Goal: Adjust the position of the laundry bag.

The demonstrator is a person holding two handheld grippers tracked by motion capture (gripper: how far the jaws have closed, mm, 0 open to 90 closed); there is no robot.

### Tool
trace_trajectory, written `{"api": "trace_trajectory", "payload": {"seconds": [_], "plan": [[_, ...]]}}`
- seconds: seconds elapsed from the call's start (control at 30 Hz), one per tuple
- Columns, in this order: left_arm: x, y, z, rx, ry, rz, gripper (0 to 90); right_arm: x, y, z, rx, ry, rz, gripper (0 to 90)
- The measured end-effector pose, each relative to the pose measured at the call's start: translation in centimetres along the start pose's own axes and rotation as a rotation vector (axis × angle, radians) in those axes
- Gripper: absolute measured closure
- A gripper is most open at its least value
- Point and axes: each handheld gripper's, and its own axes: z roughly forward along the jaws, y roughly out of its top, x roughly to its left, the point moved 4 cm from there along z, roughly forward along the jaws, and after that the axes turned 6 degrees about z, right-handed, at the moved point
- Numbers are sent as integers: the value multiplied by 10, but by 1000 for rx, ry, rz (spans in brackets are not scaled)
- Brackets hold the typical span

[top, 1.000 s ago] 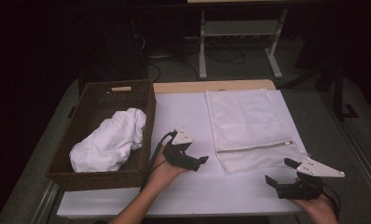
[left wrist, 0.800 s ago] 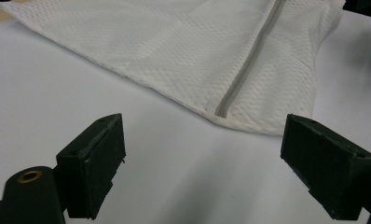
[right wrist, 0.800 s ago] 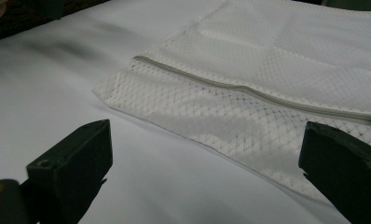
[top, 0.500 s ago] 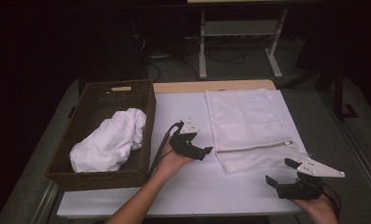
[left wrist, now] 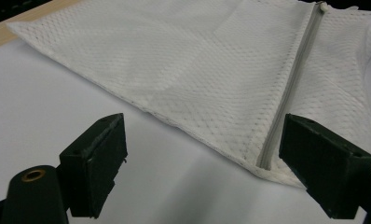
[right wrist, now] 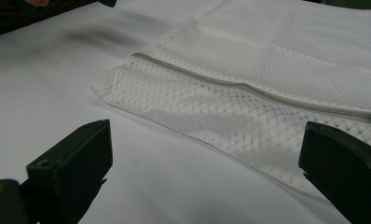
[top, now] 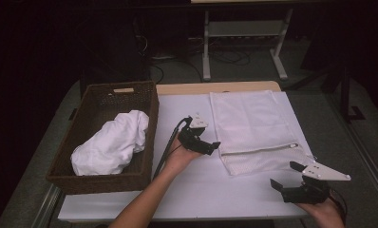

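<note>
Lying flat toward the far right corner of the bench (top: pixel 196 190), a white mesh laundry bag (top: pixel 253 123) was seen, its grey zipper (top: pixel 260 150) running along the near end. The left gripper (top: pixel 207 145) was held just beside the bag's near left corner, jaws spread wide and grasping nothing. The right gripper (top: pixel 288 176) was held near the bench's near right corner, jaws likewise released. A wicker basket (top: pixel 144 102) with a white cloth (top: pixel 112 142) was set along the left edge.

High view overhead; gripper views low, sharing mesh bag (top: pixel 253 128).
</note>
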Motion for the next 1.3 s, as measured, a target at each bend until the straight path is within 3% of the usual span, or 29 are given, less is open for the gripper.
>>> {"api": "trace_trajectory", "payload": {"seconds": [0.6, 1.03, 1.3], "plan": [[19, 12, 17, 7, 9, -14, 181, 0, -1, 1, 2, 3, 6, 24], [32, 23, 33, 25, 5, -8, 302, -1, -1, 1, 6, 7, 10, 24], [43, 25, 43, 44, 10, -27, 369, -1, -1, 1, 6, 10, 12, 24]]}}
